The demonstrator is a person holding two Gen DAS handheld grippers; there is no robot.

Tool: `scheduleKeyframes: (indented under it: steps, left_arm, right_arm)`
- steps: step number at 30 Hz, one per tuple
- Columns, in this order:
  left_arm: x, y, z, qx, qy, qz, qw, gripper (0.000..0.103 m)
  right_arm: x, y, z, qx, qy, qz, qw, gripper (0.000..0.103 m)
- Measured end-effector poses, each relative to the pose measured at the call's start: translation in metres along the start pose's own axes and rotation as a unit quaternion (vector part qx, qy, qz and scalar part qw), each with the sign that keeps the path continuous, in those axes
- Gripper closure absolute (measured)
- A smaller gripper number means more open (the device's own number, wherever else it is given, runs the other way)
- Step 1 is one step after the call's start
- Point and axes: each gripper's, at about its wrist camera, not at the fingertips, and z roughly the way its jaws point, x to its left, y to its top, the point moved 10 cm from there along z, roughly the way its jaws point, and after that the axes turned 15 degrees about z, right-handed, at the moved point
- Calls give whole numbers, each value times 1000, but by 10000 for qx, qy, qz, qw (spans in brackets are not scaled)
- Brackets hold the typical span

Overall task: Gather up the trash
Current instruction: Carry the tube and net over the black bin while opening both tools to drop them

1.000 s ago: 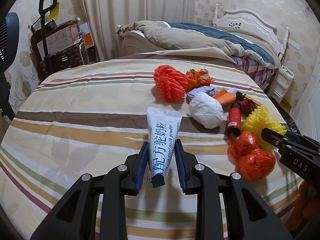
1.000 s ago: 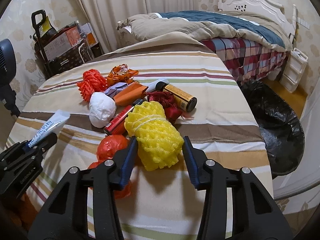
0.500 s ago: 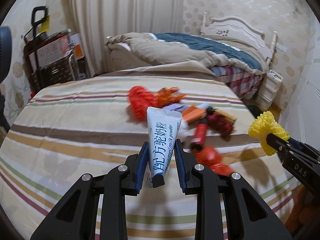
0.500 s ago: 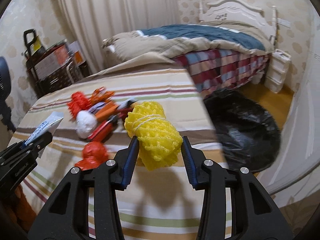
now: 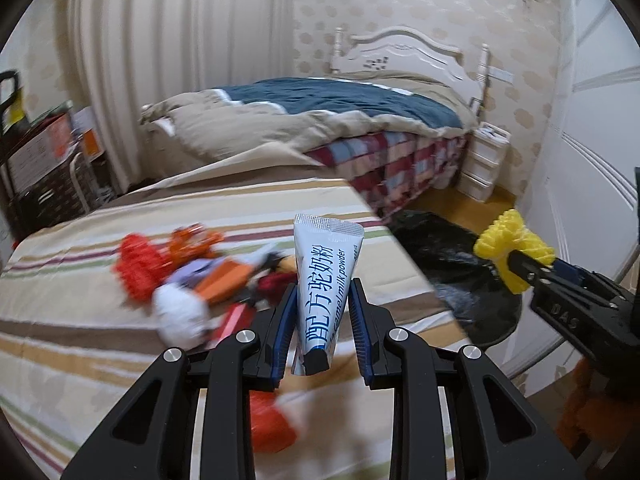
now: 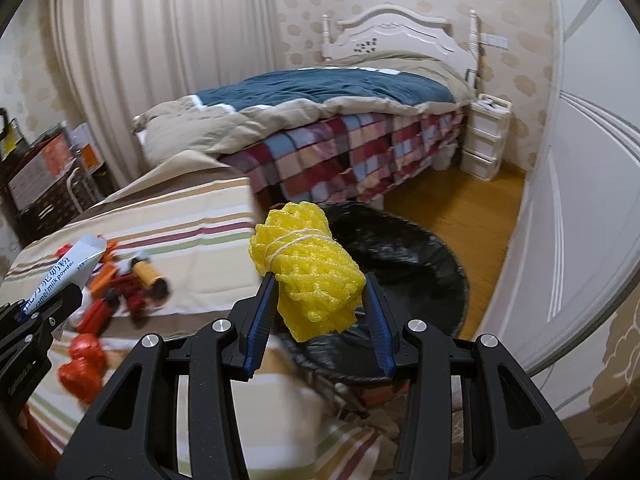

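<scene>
1. Left gripper (image 5: 322,312): jaws clamped on a white tube (image 5: 325,276) w/ blue print, held upright at centre of the left wrist view, crimped end up, black cap down.
2. Right gripper (image 6: 320,304): jaws clamped on a yellow foam net (image 6: 310,272) tied w/ white string, centre of the right wrist view.
3. Black bin bag (image 6: 404,272) sits on the floor just behind the net in the right view; in the left view it is right of centre, past the surface edge.
4. Striped surface (image 5: 80,320) fills lower left of the left view. Trash pile (image 5: 184,280) on it is blurred: red net, orange bits, a white lump, prob. a red can.
5. Red ball-like item (image 6: 82,364) at lower left of the right view, apart from the pile.
6. Bed (image 6: 320,120) w/ checked sheet and blue quilt across the upper middle; white drawers (image 6: 486,136) at its right end.
</scene>
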Motion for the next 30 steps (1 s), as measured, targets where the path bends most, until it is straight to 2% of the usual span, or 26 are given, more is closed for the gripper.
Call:
scheduleKeyframes:
  steps: [9, 16, 26, 30]
  left_arm:
    - [-53, 27, 54, 168, -255, 271, 9992, 75]
    - [-80, 41, 91, 292, -182, 547, 9979, 75]
    - [-93, 47, 121, 480, -41, 675, 9966, 74]
    - [-89, 45, 125, 561, -15, 585, 9967, 64]
  right_arm:
    - [-42, 25, 32, -70, -365, 238, 9990, 61]
    - [-66, 31, 59, 47, -475, 416, 9980, 61]
    - [-82, 35, 90, 215, -505, 517, 9971, 61]
    - [-86, 34, 96, 255, -548, 513, 9968, 60]
